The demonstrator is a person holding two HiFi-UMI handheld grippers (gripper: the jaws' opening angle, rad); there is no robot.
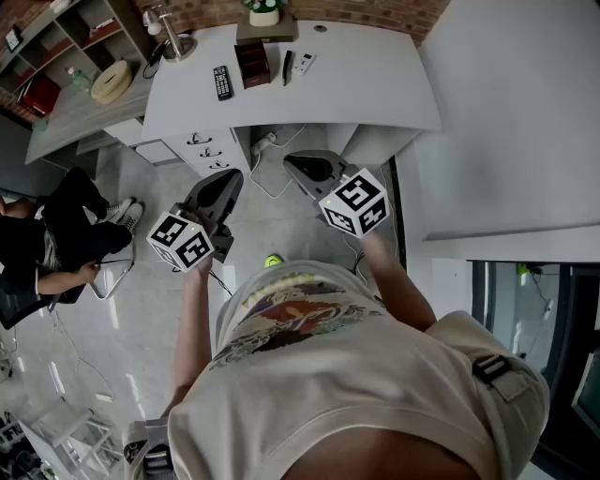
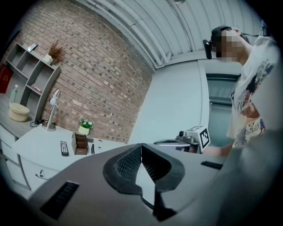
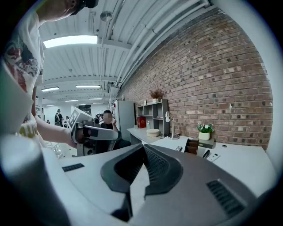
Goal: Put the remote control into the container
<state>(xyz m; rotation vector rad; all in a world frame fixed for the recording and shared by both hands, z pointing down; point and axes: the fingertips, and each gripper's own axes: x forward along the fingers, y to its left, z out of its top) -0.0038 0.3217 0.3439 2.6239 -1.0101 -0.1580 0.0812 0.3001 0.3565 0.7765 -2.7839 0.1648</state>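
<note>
A black remote control (image 1: 222,82) lies on the white desk (image 1: 375,84), just left of a brown open container (image 1: 254,64). The left gripper view shows the same remote control (image 2: 64,148) and container (image 2: 80,143) far off, and the right gripper view shows the remote control (image 3: 179,148) beside the container (image 3: 192,146). My left gripper (image 1: 232,176) and right gripper (image 1: 295,162) hover over the floor in front of the desk, well short of the remote. In their own views the left gripper (image 2: 141,145) and right gripper (image 3: 142,146) have their jaws pressed together with nothing between them.
A slim black object (image 1: 288,67) and a small white remote (image 1: 304,63) lie right of the container, with a potted plant (image 1: 264,11) behind it. A desk lamp (image 1: 169,37) stands at the desk's left. Drawers (image 1: 202,150) sit under the desk. A person (image 1: 56,234) sits at left.
</note>
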